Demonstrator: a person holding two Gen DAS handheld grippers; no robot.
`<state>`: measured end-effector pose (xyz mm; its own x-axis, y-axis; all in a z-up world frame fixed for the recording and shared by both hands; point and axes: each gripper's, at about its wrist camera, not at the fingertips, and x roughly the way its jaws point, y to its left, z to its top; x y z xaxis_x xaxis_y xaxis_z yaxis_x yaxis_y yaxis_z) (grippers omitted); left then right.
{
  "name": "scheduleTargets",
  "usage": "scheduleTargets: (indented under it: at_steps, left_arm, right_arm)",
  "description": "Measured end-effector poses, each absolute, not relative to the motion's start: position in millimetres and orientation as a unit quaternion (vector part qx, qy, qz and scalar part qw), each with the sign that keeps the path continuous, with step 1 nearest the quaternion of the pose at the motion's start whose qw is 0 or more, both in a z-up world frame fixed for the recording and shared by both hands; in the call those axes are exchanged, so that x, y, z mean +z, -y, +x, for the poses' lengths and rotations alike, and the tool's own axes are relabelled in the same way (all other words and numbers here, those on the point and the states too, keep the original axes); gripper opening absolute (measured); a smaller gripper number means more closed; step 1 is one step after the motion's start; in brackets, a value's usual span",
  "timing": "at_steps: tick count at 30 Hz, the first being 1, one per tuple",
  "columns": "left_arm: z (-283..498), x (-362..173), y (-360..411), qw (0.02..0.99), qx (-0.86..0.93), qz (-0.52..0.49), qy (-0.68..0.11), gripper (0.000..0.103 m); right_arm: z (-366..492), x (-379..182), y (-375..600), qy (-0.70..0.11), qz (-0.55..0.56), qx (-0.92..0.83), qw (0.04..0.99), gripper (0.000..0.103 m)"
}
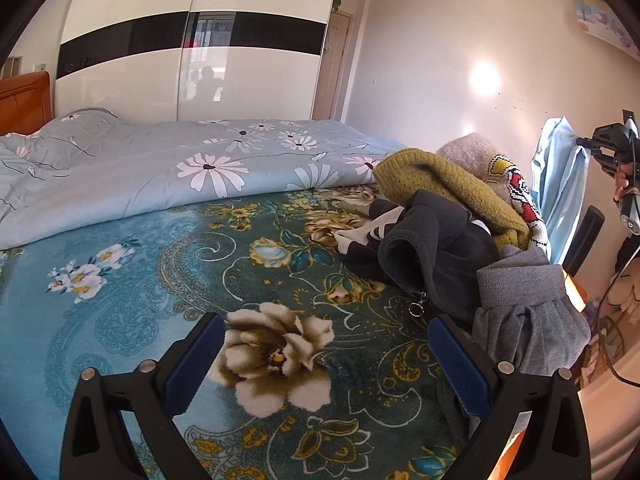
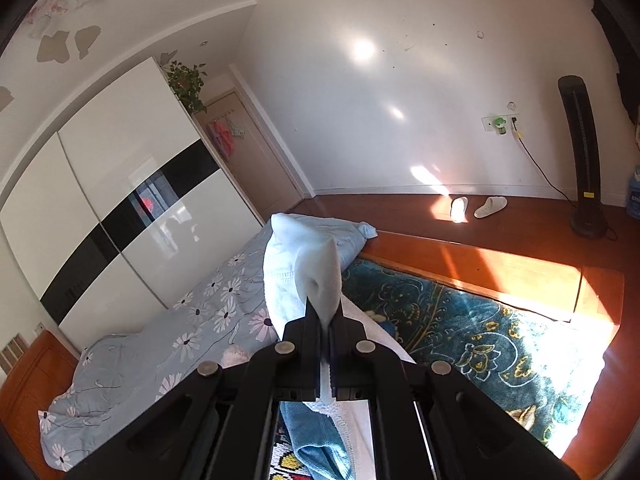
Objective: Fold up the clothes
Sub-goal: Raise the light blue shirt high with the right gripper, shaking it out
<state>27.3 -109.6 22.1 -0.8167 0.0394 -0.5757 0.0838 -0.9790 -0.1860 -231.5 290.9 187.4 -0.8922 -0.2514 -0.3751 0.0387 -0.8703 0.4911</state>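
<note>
Glossy wardrobe [image 1: 192, 76], plush teal blanket [image 1: 120, 280], knitted mustard sweater [image 1: 432, 180], polished wooden floor [image 2: 400, 208].

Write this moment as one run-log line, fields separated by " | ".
step: pick first garment | right gripper: shut on light blue garment, lifted | left gripper: open, empty, over floral blanket

A white sliding wardrobe [image 1: 192, 52] with a black band stands behind the bed, a trailing plant [image 2: 187, 82] on its top corner and a wooden door [image 2: 256, 152] beside it. The bed carries a teal floral blanket [image 1: 224, 280] and a grey-blue daisy-print quilt [image 1: 160, 168], with an orange wooden headboard [image 1: 24, 100] at one end. On the wooden floor [image 2: 400, 208], two white slippers [image 2: 478, 206] lie near the wall, and a black tower fan [image 2: 582, 152] stands well apart from them, a cord running to a wall socket [image 2: 500, 123].
</note>
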Motion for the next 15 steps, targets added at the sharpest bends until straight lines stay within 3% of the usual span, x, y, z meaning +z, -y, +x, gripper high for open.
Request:
scheduleTargets:
  at_steps: [15]
  left_arm:
    - [25.2,22.5,105.7,0.000,-0.946,0.307,-0.101,0.103]
  right_arm:
    - [-210.5,240.3,-277.4,0.218,0.168,-0.956,0.107,0.003]
